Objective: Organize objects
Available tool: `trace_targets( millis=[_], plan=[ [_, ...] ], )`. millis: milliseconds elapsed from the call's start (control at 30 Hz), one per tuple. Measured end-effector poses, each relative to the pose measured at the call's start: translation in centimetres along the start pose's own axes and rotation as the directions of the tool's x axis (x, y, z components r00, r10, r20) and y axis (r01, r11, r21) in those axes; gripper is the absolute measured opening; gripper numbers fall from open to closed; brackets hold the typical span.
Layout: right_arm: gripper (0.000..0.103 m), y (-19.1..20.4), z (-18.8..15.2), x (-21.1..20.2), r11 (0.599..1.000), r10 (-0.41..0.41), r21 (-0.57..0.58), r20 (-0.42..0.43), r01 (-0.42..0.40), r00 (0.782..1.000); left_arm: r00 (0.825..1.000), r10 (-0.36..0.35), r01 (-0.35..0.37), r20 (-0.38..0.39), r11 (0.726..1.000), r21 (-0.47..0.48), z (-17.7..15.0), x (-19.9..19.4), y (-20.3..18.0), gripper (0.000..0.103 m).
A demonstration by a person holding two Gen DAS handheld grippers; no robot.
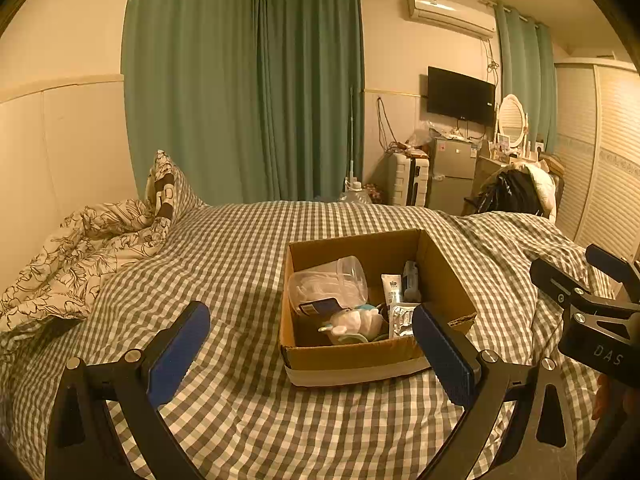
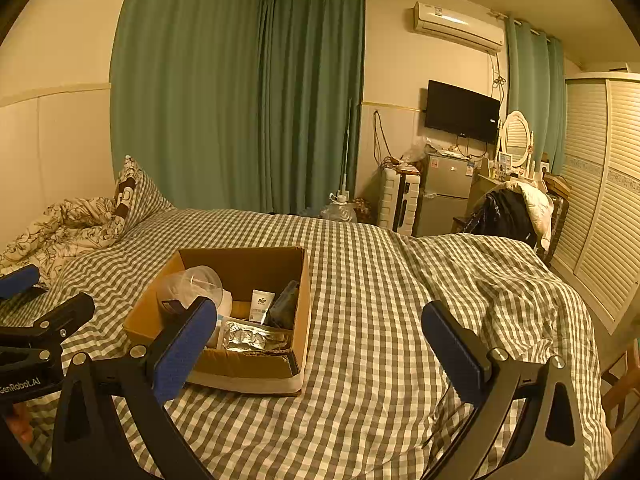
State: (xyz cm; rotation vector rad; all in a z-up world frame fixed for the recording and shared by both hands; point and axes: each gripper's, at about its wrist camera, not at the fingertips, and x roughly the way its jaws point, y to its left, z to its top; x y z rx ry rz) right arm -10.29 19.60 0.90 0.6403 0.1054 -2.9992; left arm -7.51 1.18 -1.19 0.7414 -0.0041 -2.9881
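Note:
An open cardboard box (image 1: 352,354) sits on the checked bed and also shows in the right wrist view (image 2: 244,364). Inside lie a clear plastic container (image 1: 332,282), a white tube (image 1: 391,286), a silver foil pack (image 1: 402,320), a dark pouch (image 1: 411,276) and a white and blue soft item (image 1: 356,322). My left gripper (image 1: 310,344) is open and empty, just in front of the box. My right gripper (image 2: 320,344) is open and empty, to the right of the box; its left finger (image 2: 184,350) overlaps the box's near corner in view.
The green checked bedspread (image 2: 380,320) covers the bed. A flowered quilt (image 1: 80,248) and pillow lie at the left by the wall. Beyond the bed stand curtains, a small fridge (image 1: 450,176), a suitcase, a chair with clothes (image 2: 508,212) and a wardrobe at right.

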Motion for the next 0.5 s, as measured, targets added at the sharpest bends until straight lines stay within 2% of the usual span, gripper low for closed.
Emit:
trace_targets(
  millis=[500],
  plan=[
    [0.103, -0.02, -0.23, 0.1, 1.0, -0.001, -0.002, -0.006, 0.001, 1.0, 1.0, 0.0, 0.0, 0.0, 1.0, 0.002, -0.02, 0.01, -0.14, 0.103]
  ],
)
